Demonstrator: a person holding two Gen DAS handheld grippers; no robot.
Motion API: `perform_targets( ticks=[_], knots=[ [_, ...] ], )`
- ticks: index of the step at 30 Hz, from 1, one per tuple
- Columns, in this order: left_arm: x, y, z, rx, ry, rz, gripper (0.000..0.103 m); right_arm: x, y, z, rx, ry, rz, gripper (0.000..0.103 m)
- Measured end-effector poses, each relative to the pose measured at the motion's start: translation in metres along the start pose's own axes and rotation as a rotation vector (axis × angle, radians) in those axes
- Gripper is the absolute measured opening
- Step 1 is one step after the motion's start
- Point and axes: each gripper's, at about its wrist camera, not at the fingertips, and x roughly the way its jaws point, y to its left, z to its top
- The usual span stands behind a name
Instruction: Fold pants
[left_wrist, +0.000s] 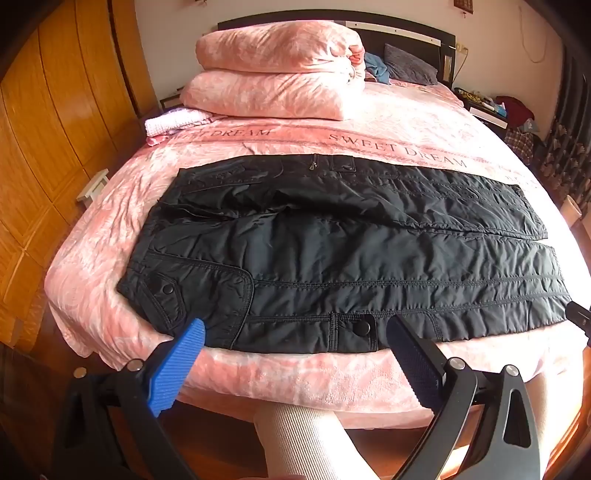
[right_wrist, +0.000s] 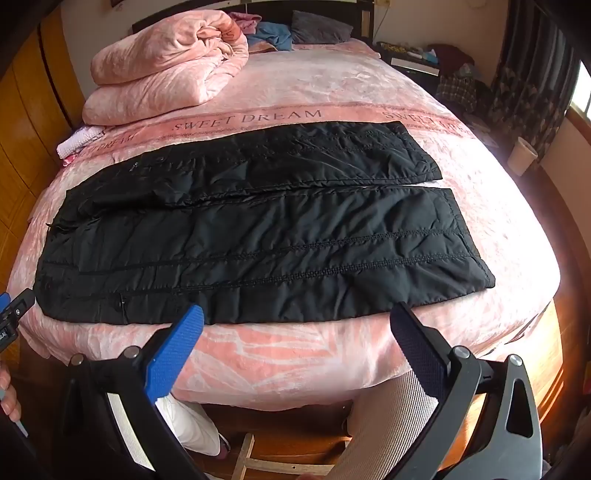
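Observation:
Black quilted pants (left_wrist: 332, 243) lie spread flat across the pink bed, waist to the left and both legs side by side running right. They also show in the right wrist view (right_wrist: 258, 229). My left gripper (left_wrist: 295, 328) is open and empty, at the near edge of the pants by the waist pocket. Its blue finger (left_wrist: 188, 347) touches or overlaps the pocket corner. My right gripper (right_wrist: 297, 314) is open and empty, at the near edge of the nearer leg, toward the cuff.
A folded pink quilt (left_wrist: 273, 74) is stacked at the head of the pink bed (left_wrist: 295, 373). A wooden wardrobe (left_wrist: 48, 147) stands left. A cluttered nightstand (right_wrist: 417, 62) and curtains stand right. The person's legs (left_wrist: 295, 439) are below the bed's edge.

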Motion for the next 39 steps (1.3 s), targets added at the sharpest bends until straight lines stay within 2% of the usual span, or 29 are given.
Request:
perform_targets(
  ticks=[20,25,39],
  knots=[
    [-0.003,-0.004,0.007,0.016,-0.019,0.005,0.099,0.003,-0.007,0.002,0.02,-0.006,0.002,0.101],
    [-0.006,-0.003,0.008,0.02,-0.041,-0.014,0.099,0.004,-0.01,0.002,0.028,-0.007,0.006,0.101],
    [-0.007,-0.005,0.014,0.03,-0.048,0.015,0.099,0.011,-0.015,0.006,0.048,0.005,0.001,0.101]
  ],
)
